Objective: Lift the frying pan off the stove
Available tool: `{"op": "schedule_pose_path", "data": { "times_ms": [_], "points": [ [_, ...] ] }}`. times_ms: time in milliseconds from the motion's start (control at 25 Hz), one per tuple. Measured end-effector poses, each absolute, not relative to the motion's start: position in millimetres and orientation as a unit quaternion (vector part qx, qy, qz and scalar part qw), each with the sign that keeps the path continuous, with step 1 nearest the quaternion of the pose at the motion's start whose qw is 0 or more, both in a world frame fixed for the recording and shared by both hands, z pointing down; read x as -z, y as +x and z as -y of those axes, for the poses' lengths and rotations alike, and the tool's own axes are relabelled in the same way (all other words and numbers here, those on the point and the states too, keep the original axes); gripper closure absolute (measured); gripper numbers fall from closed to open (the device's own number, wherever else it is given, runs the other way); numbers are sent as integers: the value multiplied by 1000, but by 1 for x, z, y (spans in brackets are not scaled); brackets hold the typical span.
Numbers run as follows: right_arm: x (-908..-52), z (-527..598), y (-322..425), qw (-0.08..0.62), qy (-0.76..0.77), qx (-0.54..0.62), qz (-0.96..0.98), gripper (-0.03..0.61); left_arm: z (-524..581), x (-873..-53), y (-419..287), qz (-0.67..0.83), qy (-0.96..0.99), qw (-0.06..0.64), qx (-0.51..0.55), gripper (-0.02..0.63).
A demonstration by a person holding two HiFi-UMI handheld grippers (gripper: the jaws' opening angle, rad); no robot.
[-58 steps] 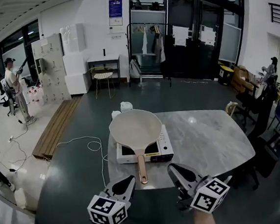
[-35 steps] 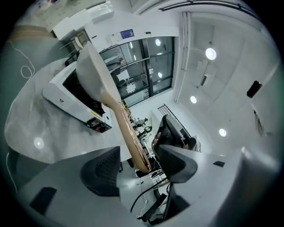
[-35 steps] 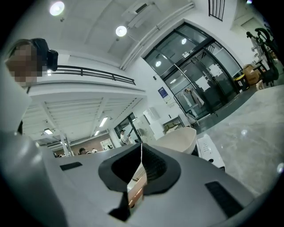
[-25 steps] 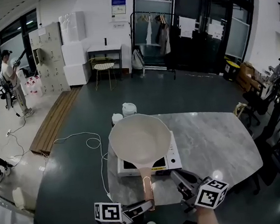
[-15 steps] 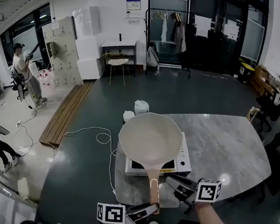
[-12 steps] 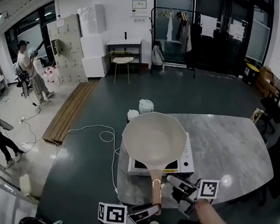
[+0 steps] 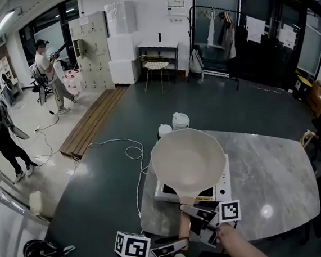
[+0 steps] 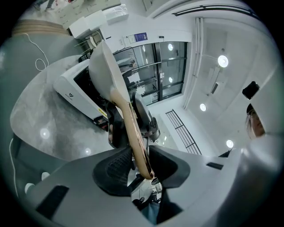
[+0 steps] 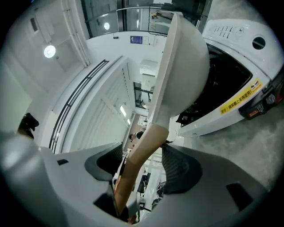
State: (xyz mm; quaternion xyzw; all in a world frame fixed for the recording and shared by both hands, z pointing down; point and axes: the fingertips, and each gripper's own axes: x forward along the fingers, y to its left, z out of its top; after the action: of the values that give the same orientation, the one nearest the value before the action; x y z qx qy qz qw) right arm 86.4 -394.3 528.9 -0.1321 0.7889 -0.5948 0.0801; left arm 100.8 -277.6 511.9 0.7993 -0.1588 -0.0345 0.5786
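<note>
Two tools are at the handle [image 7: 185,225] of the frying pan [image 7: 188,156]. My left tool [image 8: 135,154] is clenched on the handle's free end, its pads pressing it from both sides. My right tool [image 9: 144,160] sits further up, nearer the bowl. Its jaws have just been opening and now stand wide, released, with the handle running between them. The cream pan hangs tilted over the white stove [image 7: 224,182], which stands near the edge of the grey marble bench [image 7: 271,165]. Whether the pan's base is clear of the stove I cannot tell.
</note>
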Motion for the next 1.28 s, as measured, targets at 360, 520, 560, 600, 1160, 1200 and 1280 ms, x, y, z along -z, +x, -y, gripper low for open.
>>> {"op": "schedule_pose_path", "data": {
  "times_ms": [360,520,560,600,1160,1200,1280],
  "points": [
    [-540,411,58,55,-115,637,-760,306,279,-515,101,175,801,572,16,480],
    [-540,412,58,53,-113,644,-754,322,280,-514,101,181,801,571,16,479],
    [-540,413,57,55,-114,647,-752,325,281,-514,100,182,800,571,18,479],
    [-539,414,57,58,-115,649,-750,327,282,-513,99,182,800,572,22,479],
    [-537,411,58,34,-134,615,-776,321,279,-509,104,169,806,567,28,474],
    [-535,408,57,31,-132,611,-780,321,277,-509,104,168,807,566,29,474],
    [-528,405,54,25,-127,601,-789,319,274,-507,104,164,811,561,32,474]
  ]
}}
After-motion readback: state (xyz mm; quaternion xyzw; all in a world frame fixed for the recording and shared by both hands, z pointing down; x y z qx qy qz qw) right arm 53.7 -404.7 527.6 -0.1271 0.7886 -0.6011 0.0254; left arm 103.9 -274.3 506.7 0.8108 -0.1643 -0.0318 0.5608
